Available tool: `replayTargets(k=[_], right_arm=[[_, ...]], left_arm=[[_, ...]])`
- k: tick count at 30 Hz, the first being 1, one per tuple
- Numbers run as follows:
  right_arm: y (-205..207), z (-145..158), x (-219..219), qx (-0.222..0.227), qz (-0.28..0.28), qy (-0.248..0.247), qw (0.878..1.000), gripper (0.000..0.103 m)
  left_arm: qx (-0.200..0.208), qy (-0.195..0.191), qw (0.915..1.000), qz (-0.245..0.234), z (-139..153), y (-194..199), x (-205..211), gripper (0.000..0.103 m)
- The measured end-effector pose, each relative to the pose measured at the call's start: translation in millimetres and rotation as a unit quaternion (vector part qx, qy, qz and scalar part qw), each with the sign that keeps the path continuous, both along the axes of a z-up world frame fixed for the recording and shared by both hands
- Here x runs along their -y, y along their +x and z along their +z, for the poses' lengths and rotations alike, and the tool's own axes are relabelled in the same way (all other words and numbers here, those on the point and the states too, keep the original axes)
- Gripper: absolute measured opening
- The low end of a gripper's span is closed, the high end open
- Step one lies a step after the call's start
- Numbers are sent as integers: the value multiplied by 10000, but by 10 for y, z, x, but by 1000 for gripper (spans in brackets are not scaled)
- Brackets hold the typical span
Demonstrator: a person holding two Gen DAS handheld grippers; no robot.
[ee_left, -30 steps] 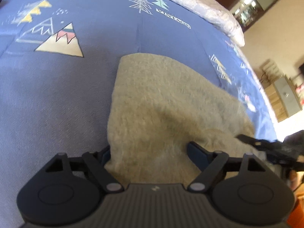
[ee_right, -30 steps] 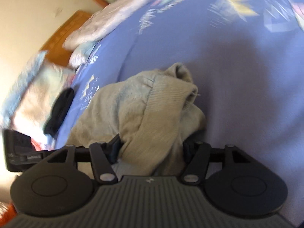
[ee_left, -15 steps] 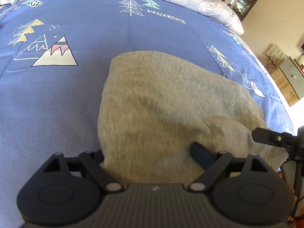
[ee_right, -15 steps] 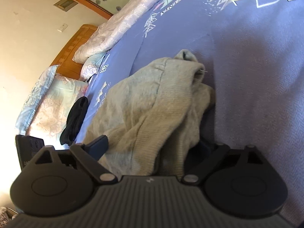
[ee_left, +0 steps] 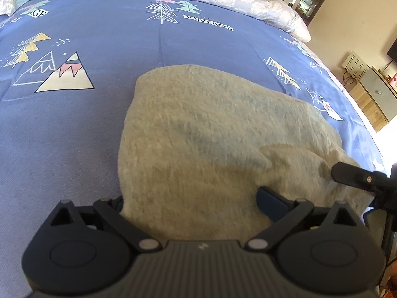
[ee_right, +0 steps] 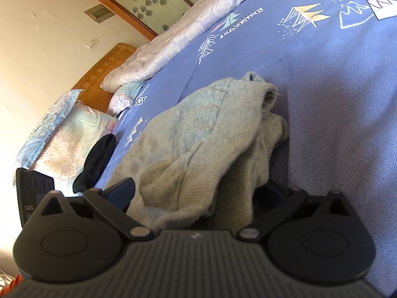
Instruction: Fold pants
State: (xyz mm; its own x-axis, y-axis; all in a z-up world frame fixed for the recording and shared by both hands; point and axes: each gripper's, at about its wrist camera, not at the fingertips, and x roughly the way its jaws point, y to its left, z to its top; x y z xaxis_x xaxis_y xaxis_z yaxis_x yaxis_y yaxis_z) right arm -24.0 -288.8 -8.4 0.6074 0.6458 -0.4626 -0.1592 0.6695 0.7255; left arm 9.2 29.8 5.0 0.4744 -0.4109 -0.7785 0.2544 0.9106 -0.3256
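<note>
Left wrist view: pants [ee_left: 211, 144], beige knit, lie on the blue bed cover [ee_left: 74, 134] and fill the centre and lower right of the frame; their far edge is a smooth rounded fold. Left gripper [ee_left: 193, 198] is spread wide, with cloth lying across the gap between its fingers; one blue fingertip [ee_left: 269, 202] shows on top of the fabric at lower right, the other is mostly hidden under the cloth edge at lower left. Right gripper [ee_left: 357, 177] enters at the right edge, touching the bunched end of the pants. Right wrist view: right gripper [ee_right: 198, 193] also wide, ribbed waistband (bunched, loosely draped) lying between the fingers; left fingertip [ee_right: 121, 190] clear of the cloth, the other partly buried in shadow under the folds. Pants [ee_right: 198, 134] sit in the centre of the frame on the cover [ee_right: 347, 99]. Black garment [ee_right: 98, 159] lies at centre left near a floral pillow [ee_right: 57, 144]. White quilt [ee_right: 188, 32] runs along the upper part of the frame; wooden headboard [ee_right: 106, 67] at upper left.
</note>
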Motion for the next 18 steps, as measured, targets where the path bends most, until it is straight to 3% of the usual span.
replayTargets(k=[13, 18], right_arm=[[54, 14, -49, -104, 28, 57, 9999, 103], [112, 71, -92, -422, 92, 29, 9991, 103]], left_arm=[[-45, 11, 10000, -43, -10, 17, 12, 103], [-77, 31, 10000, -48, -8, 36, 18, 103]])
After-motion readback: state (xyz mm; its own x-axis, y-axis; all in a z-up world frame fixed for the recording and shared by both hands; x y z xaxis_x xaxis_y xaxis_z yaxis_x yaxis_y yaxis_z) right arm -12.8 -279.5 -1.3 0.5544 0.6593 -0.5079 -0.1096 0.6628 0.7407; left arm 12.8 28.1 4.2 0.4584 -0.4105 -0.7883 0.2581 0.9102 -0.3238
